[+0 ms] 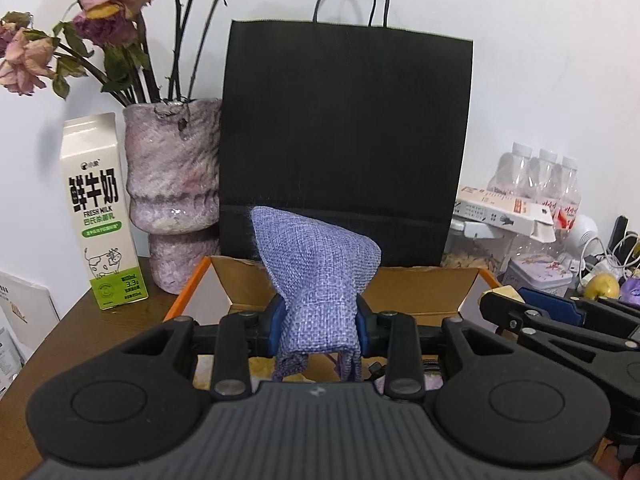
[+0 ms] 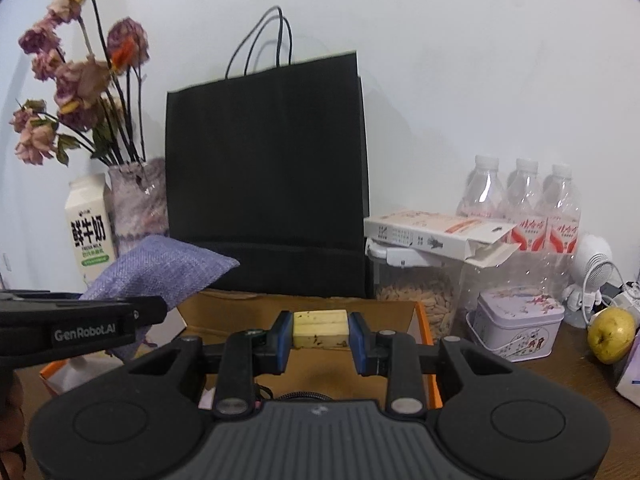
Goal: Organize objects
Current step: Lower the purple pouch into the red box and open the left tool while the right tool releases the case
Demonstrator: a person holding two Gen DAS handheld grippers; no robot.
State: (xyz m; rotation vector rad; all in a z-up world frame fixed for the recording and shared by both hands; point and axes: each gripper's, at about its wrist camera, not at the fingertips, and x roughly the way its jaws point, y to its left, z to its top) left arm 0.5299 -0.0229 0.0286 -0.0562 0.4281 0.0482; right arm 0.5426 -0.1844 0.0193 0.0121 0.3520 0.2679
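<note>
My left gripper (image 1: 320, 330) is shut on a purple woven cloth pouch (image 1: 316, 276), which sticks up and forward between the blue pads. It hangs over an open cardboard box with an orange rim (image 1: 188, 286). My right gripper (image 2: 320, 338) is shut on a small pale yellow block (image 2: 320, 328), held above the same box (image 2: 426, 320). In the right wrist view the left gripper's arm and the pouch (image 2: 160, 272) show at the left. The right gripper's fingers (image 1: 532, 312) reach into the left wrist view from the right, with a bit of the yellow block (image 1: 505, 293) at their tip.
A tall black paper bag (image 1: 344, 140) stands behind the box. Left of it are a vase of dried roses (image 1: 172, 184) and a milk carton (image 1: 100, 216). To the right are water bottles (image 2: 520, 200), a white carton (image 2: 436, 232), a jar of grain (image 2: 416, 296), a tin (image 2: 516, 324) and a yellow-green fruit (image 2: 610, 334).
</note>
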